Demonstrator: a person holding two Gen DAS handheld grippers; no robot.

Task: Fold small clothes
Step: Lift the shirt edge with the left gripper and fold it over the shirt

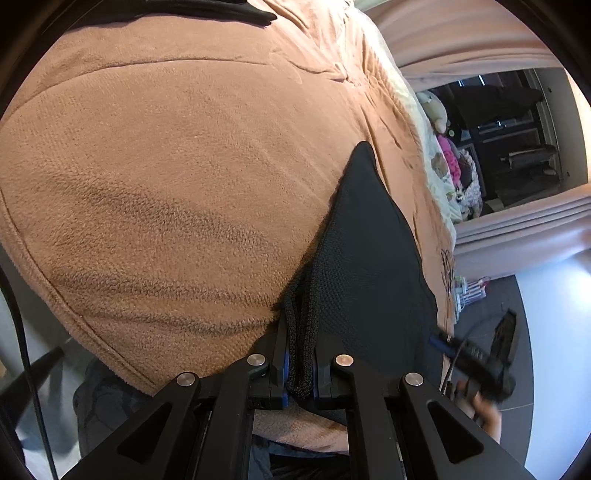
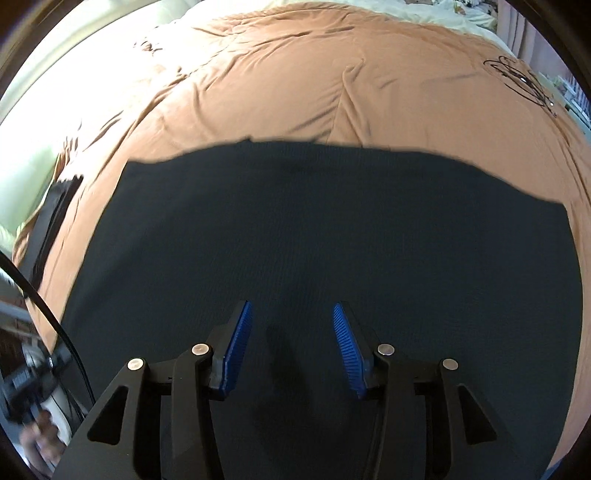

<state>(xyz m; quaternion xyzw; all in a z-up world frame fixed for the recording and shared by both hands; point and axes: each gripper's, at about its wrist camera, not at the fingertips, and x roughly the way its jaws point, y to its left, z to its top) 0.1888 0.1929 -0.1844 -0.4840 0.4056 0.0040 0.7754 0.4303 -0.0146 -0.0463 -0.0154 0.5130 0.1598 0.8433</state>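
Item: one black knit garment [image 2: 317,240], lying on a brown fleece blanket [image 1: 166,177] that covers a bed.

Left wrist view: left gripper [image 1: 300,373] closed on a bunched edge of the garment, the cloth pinched between its blue pads; the garment rises from the jaws as a tapering dark wedge, its tip pointing away from the camera toward the far right of the blanket; a second dark piece of cloth [image 1: 221,9] lies at the top edge, too cropped to identify; the right gripper appears blurred at lower right, beyond the garment; a window recess with soft toys [image 1: 448,147] shows at right.

Right wrist view: right gripper [image 2: 292,347] with jaws apart, blue ribbed pads [image 2: 238,347] clear of the cloth, nothing between them; the garment spreads flat and wide beneath, long axis running left to right, far edge roughly straight; a line drawing [image 2: 521,79] is printed on the blanket at upper right.

Count: two grippers; one blanket; one garment in hand.
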